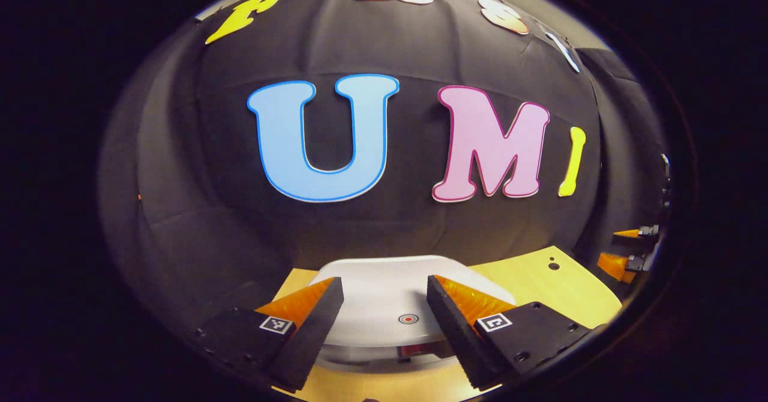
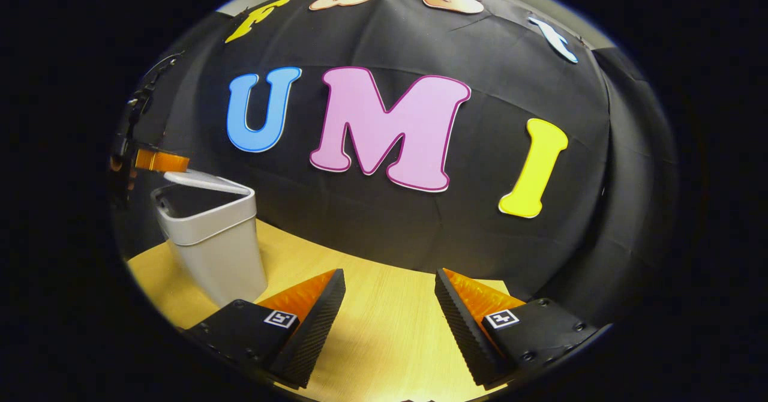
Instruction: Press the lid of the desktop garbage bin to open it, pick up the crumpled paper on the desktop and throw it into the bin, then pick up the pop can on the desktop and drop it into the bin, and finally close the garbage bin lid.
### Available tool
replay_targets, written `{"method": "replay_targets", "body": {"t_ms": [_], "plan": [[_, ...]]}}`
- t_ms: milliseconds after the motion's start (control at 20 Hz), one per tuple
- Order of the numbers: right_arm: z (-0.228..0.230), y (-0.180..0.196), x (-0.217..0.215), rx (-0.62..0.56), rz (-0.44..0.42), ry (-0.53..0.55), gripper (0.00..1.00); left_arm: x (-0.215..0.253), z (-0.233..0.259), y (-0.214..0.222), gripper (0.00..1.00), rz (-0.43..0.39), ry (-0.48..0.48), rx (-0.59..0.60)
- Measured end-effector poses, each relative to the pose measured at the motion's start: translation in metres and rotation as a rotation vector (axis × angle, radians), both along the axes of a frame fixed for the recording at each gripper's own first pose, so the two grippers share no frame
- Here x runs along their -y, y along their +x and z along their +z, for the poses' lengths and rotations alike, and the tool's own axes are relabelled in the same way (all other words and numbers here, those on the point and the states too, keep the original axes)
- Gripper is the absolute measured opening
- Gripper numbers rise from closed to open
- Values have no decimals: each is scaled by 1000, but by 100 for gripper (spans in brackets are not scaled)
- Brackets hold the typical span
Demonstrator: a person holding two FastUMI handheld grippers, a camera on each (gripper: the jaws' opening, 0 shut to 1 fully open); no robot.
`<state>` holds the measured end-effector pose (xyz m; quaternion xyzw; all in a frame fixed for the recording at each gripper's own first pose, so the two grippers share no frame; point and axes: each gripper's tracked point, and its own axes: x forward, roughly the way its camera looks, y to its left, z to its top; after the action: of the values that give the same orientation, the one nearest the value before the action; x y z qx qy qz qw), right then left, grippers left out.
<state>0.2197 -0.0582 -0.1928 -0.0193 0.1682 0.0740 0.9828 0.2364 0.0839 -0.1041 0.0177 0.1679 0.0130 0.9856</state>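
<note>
While both grippers gape, left gripper [image 1: 384, 297] above bin lid [image 1: 384, 282], right gripper [image 2: 390, 291] over table [image 2: 384, 330].

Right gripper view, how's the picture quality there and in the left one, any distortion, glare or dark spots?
Right gripper view: fisheye bends the table edge; the bin sits in dimmer light at the side. Left gripper view: the lid is bright, nearly washed out, and sharp.

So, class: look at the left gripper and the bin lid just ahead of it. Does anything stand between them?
Nothing visible does. In the left gripper view the left gripper is open, its fingers either side of the white lid, with only open space between. The right gripper view shows the lid tilted, partly raised over the bin.
</note>
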Motion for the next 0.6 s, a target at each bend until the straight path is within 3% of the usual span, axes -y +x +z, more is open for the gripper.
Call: {"method": "replay_targets", "body": {"t_ms": [250,600], "plan": [[-17,-16,2,-48,-7,16,97,2,-31,-19,99,27,21,26],[-15,-31,20,-45,-37,28,97,7,-37,-23,100,73,34,78]]}}
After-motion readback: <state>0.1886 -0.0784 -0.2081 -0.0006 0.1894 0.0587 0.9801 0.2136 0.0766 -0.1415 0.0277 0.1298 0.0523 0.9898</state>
